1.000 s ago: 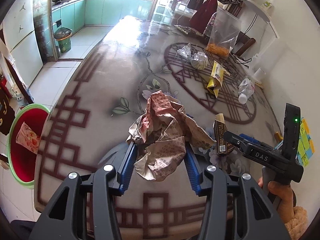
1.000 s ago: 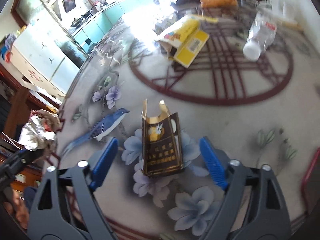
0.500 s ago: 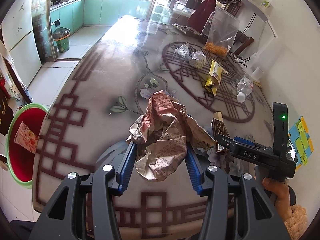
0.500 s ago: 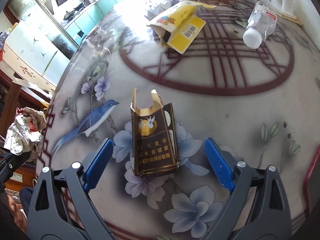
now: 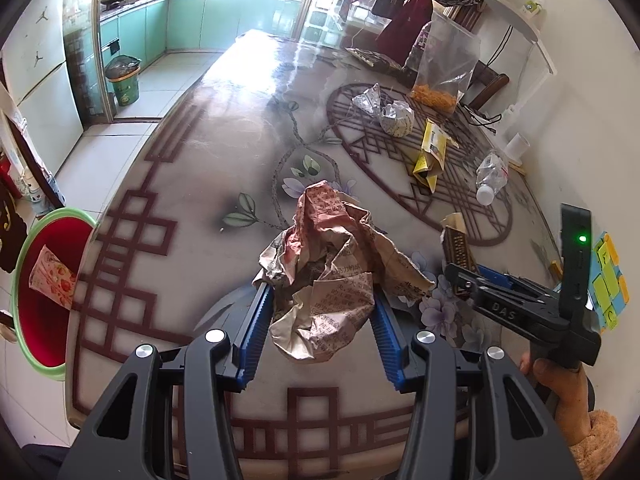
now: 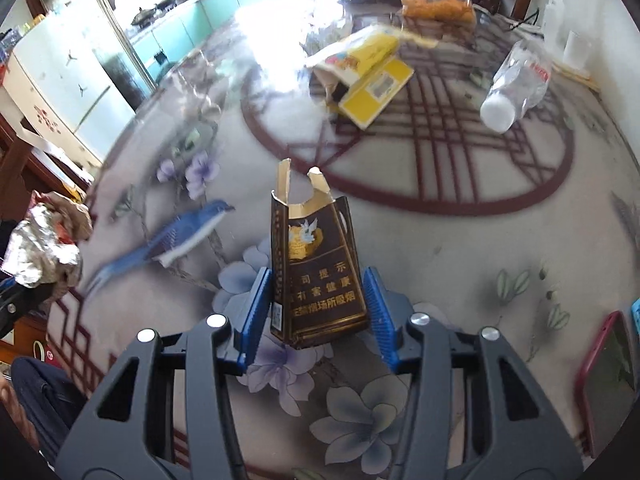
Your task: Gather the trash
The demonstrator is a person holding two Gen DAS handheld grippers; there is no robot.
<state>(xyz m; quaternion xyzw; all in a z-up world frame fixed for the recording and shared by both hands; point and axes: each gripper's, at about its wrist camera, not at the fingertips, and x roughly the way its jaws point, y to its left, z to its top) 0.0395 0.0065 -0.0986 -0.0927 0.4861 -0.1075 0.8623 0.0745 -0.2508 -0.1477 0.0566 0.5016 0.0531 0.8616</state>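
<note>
While both claws are loaded, neither load has been binned yet. The left gripper (image 5: pixel 322 320) is clamped on a crumpled paper wad (image 5: pixel 332 276), which is pinched between the blue pads (image 5: pixel 256 328) and held above the near edge of the table (image 5: pixel 208 184). The right gripper (image 6: pixel 316 312) is closed on a dark cigarette pack (image 6: pixel 316 272), torn open at the top; the left pad is touching its side, while contact at the right pad is judged likely but cannot be fully confirmed. The pack is held upright, apparently just lifted off the floral tabletop.

Further out, more trash is left on the table: a yellow carton (image 6: pixel 368 76) flattened and open, a clear plastic bottle (image 6: pixel 516 88) lying on its side, and a foil wrapper ball (image 5: pixel 396 118) beside another foil scrap (image 5: pixel 368 98), all within the round lattice pattern. A clear bag of orange snacks (image 5: pixel 444 64) is standing at the far edge; whether it counts as trash cannot be told. A phone in a red case (image 6: pixel 608 380) lies at the right edge, likely not trash.

A red basin with a green rim (image 5: pixel 40 292) is seen on the floor left of the table, with one pink wrapper (image 5: pixel 52 278) already inside. Progress is judged early: one piece binned, two in hand, at least four left.
</note>
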